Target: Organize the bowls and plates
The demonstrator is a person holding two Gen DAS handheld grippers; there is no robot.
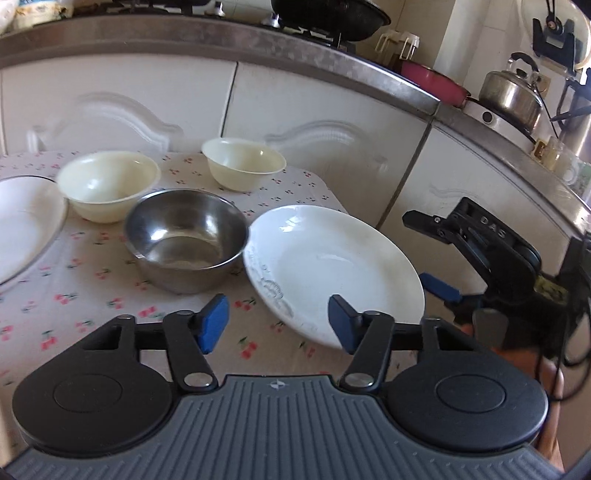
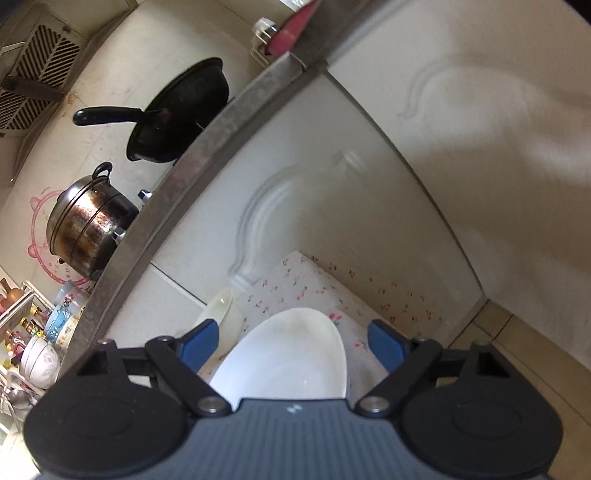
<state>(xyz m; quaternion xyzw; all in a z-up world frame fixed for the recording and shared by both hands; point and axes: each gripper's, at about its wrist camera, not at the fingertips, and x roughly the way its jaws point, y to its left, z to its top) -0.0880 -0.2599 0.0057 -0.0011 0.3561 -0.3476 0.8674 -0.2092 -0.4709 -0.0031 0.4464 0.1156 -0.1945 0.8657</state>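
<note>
— Kitchen cabinets with white moulded doors (image 1: 122, 110) close off the back, under a grey counter edge (image 1: 229, 33). What sits in front of them?

— A low table under a cherry-print cloth (image 1: 85, 295). Start with the white plate (image 1: 332, 269) at the cloth's right edge: it lies tilted, its right rim out past the edge. The left gripper (image 1: 277, 323) hangs just short of its near rim, jaws spread, nothing between the blue pads (image 1: 214, 321).

— And the right gripper (image 1: 432, 254)?

— It comes in from the right of that plate, one blue pad close under the rim. In its own view the jaws stand wide on either side of the plate (image 2: 291, 358); I cannot tell whether a pad touches it.

— What else is on the cloth?

— A steel bowl (image 1: 184, 240) just left of the plate, nearly touching it. Behind it stand two cream bowls: the larger cream bowl (image 1: 107, 184) toward the back left, the smaller cream bowl (image 1: 243, 162) near the back edge. A second white plate (image 1: 22, 221) is cut off at the left edge.

— Beyond the table?

— On the counter, a black wok (image 2: 177, 114) and a scorched steel pot (image 2: 88, 229) on the stove, a red pan (image 1: 432, 81) and a steel kettle (image 1: 513, 92) further along.
</note>
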